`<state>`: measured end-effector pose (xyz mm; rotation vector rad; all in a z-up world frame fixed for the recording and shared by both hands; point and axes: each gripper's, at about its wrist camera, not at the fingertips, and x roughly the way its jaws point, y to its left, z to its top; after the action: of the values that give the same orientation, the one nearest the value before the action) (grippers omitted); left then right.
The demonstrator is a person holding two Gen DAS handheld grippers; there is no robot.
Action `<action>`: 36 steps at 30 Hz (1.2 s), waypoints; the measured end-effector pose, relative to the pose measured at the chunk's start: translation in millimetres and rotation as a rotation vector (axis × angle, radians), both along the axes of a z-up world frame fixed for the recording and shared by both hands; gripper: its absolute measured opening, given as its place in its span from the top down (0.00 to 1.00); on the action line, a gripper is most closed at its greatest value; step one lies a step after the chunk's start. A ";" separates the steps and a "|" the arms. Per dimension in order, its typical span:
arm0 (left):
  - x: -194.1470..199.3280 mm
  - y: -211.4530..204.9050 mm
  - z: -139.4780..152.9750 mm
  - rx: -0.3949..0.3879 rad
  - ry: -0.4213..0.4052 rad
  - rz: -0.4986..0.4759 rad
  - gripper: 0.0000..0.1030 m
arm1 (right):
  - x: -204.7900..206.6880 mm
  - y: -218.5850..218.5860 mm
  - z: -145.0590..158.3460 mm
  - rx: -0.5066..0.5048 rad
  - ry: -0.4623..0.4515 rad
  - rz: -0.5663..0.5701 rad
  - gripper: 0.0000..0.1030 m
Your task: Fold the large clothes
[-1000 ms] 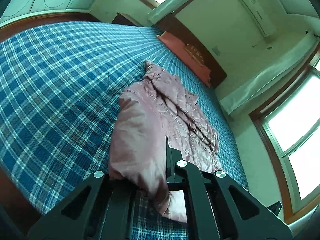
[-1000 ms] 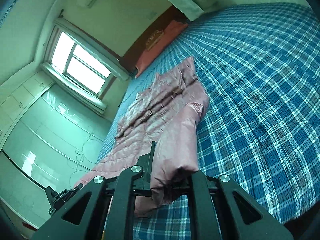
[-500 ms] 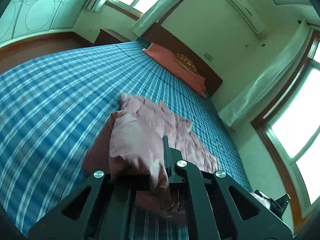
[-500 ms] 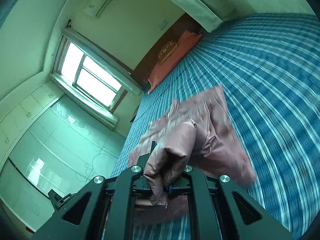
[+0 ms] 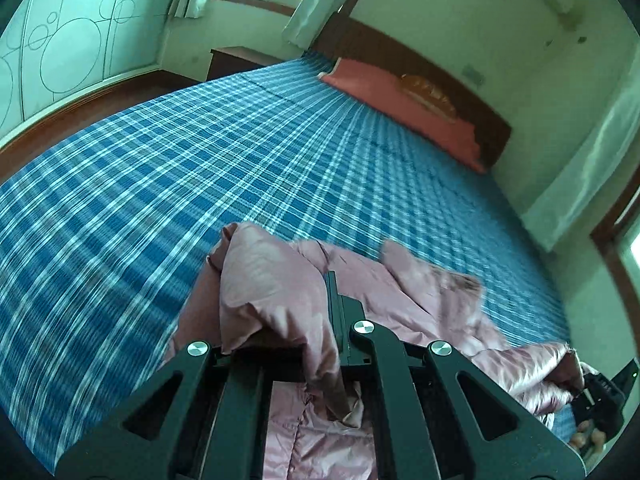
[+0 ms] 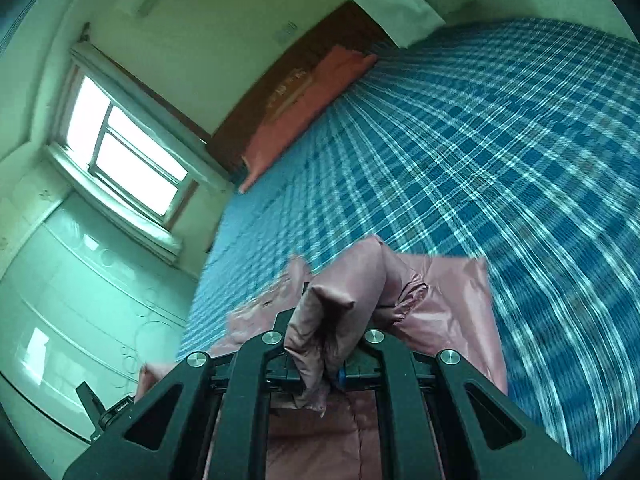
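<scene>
A large shiny pink padded jacket [image 5: 420,300] lies on a bed with a blue plaid cover [image 5: 200,168]. My left gripper [image 5: 304,320] is shut on a bunched edge of the jacket, which drapes over its fingers. My right gripper [image 6: 324,340] is shut on another bunched edge of the same jacket [image 6: 448,312], lifted above the bed [image 6: 500,140]. The right gripper also shows at the lower right of the left wrist view [image 5: 600,404], with pink fabric hanging from it. The rest of the jacket hangs folded between and below both grippers.
A red pillow [image 5: 400,100] lies at the dark wooden headboard [image 5: 440,76]. A pale wardrobe [image 6: 72,292] and a window [image 6: 128,160] stand beside the bed. A dark nightstand [image 5: 232,60] sits by the far corner. Wooden floor [image 5: 80,108] borders the bed.
Both grippers have lifted and carried the held jacket edges forward along the bed, folding the near part over the rest. The views have tilted up towards the headboard.
</scene>
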<state>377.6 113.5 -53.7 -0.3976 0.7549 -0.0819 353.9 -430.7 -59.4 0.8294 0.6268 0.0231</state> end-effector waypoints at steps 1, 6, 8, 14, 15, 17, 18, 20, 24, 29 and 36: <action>9.3 -2.0 -5.3 0.014 0.007 -0.001 0.96 | 12.7 -1.3 -7.0 -0.012 0.017 0.003 0.91; 46.0 -19.0 -31.5 0.110 0.035 -0.020 0.96 | 46.4 -3.4 -28.8 -0.052 0.081 -0.005 0.91; 57.8 -22.5 -41.7 0.132 0.050 -0.023 0.95 | 55.5 -3.5 -36.8 -0.053 0.103 -0.010 0.90; 72.3 -20.9 -49.8 0.099 0.074 -0.034 0.90 | 61.7 -7.1 -46.4 -0.035 0.126 -0.016 0.74; 72.5 -19.5 -48.8 0.085 0.078 -0.033 0.87 | 59.1 -8.5 -43.5 -0.030 0.117 -0.015 0.70; 69.3 -13.0 -43.0 0.037 0.076 -0.030 0.77 | 50.8 -9.1 -33.2 -0.037 0.093 -0.029 0.49; 68.5 -11.7 -40.5 0.024 0.073 -0.027 0.66 | 51.5 -8.4 -31.0 -0.045 0.084 -0.037 0.46; 61.7 -6.2 -29.5 -0.011 0.052 -0.018 0.32 | 45.3 -7.9 -22.8 -0.070 0.073 -0.040 0.44; 43.6 0.9 -9.6 0.002 -0.007 0.013 0.27 | 35.3 7.6 -13.1 -0.119 0.080 0.002 0.44; 27.9 -14.3 -16.0 0.074 0.014 -0.038 0.28 | 42.4 54.1 -7.3 -0.256 0.092 0.100 0.44; 50.5 -36.2 -43.0 0.162 0.026 -0.065 0.29 | 98.7 118.3 -11.3 -0.403 0.088 0.245 0.45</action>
<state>428.1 77.3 -96.7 -0.2209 0.7946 -0.0762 452.6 -312.5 -70.7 0.3629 0.7824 0.0803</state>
